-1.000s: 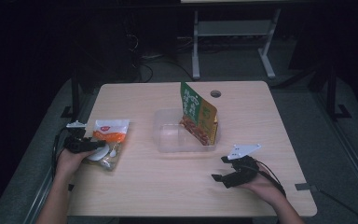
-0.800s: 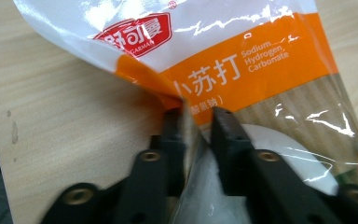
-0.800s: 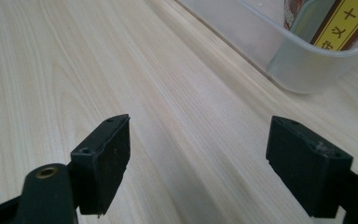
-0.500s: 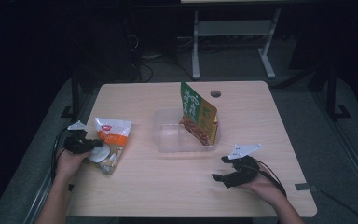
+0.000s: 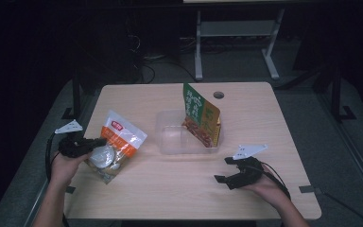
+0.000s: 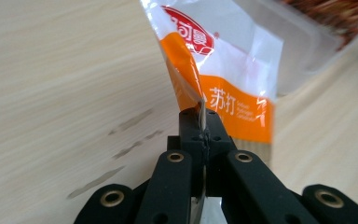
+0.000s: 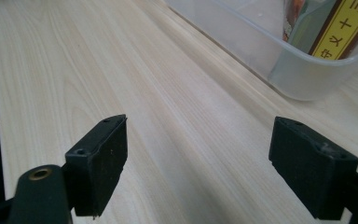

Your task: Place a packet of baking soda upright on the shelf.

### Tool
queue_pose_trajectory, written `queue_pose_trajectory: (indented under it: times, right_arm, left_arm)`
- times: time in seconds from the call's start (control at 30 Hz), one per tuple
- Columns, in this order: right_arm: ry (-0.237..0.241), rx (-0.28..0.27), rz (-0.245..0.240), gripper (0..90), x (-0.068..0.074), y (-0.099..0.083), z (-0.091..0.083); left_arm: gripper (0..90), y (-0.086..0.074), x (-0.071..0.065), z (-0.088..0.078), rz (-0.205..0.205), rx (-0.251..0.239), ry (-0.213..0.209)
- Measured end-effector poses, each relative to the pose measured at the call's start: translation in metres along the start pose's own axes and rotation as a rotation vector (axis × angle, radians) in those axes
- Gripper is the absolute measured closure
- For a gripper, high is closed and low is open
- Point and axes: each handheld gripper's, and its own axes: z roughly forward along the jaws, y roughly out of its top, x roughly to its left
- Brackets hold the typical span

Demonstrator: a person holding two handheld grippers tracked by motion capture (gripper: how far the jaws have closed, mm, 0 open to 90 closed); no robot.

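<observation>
Left gripper [image 5: 96, 142] has just closed its jaws, and they now pinch the edge of the orange pouch [image 5: 118, 144] tightly, as the left gripper view shows, with the thin seam of the pouch [image 6: 223, 79] caught between the black pads. From the high view the pouch sits at the left side of the table [image 5: 170, 198], one end tilted up off the wood in the grip, apart from the clear tub [image 5: 182, 139] in the middle. A green packet [image 5: 199, 116] already stands upright at the right end of that tub, leaning on its wall.

Right gripper [image 5: 224, 170] rests low on the table near the front right, jaws wide apart with nothing between them; its own view looks across bare wood to the tub [image 7: 279, 65] corner and the packet [image 7: 340, 28].

I judge this to be the pick-up step: the pouch is grasped and coming off the table. The next move calls for carrying it rightward over the tub's near rim, high enough to clear it, then lowering it into the free left part beside the packet without knocking that over.
</observation>
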Motion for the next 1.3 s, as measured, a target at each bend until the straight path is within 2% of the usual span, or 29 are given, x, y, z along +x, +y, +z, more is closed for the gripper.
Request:
queue_pose_trajectory:
  times: [0.07,0.23,0.43,0.57,0.7,0.83,0.93,1.17,1.3]
  right_arm:
    - [0.01,0.006,0.011,18.2,0.001,0.002,0.0]
    - [0.034,0.006,-0.005,16.5,0.006,0.005,0.002]
    - [0.048,-0.02,-0.014,16.0,0.012,0.011,0.003]
    - [0.063,-0.037,-0.02,15.6,0.016,0.017,0.005]
    - [0.08,-0.065,-0.027,15.5,0.02,0.027,0.009]
    - [0.096,-0.104,-0.036,16.7,0.026,0.04,0.012]
    - [0.112,-0.14,-0.046,19.6,0.029,0.048,0.016]
    - [0.158,-0.179,-0.062,24.8,0.034,0.066,0.028]
    - [0.195,-0.198,-0.05,29.0,0.036,0.073,0.036]
  left_arm:
    - [89.8,0.004,-0.008,-0.003,0.014,-0.014,-0.024]
    - [89.9,0.012,-0.023,-0.008,0.052,-0.036,-0.063]
    - [89.8,0.023,-0.036,-0.012,0.078,-0.075,-0.1]
    - [89.8,0.031,-0.049,-0.018,0.095,-0.11,-0.149]
    - [89.8,0.038,-0.06,-0.016,0.107,-0.131,-0.184]
    - [89.8,0.043,-0.075,-0.009,0.112,-0.152,-0.247]
    - [89.8,0.046,-0.087,-0.001,0.121,-0.146,-0.283]
    - [89.8,0.048,-0.111,0.024,0.145,-0.117,-0.339]
    - [89.8,0.047,-0.119,0.034,0.151,-0.105,-0.371]
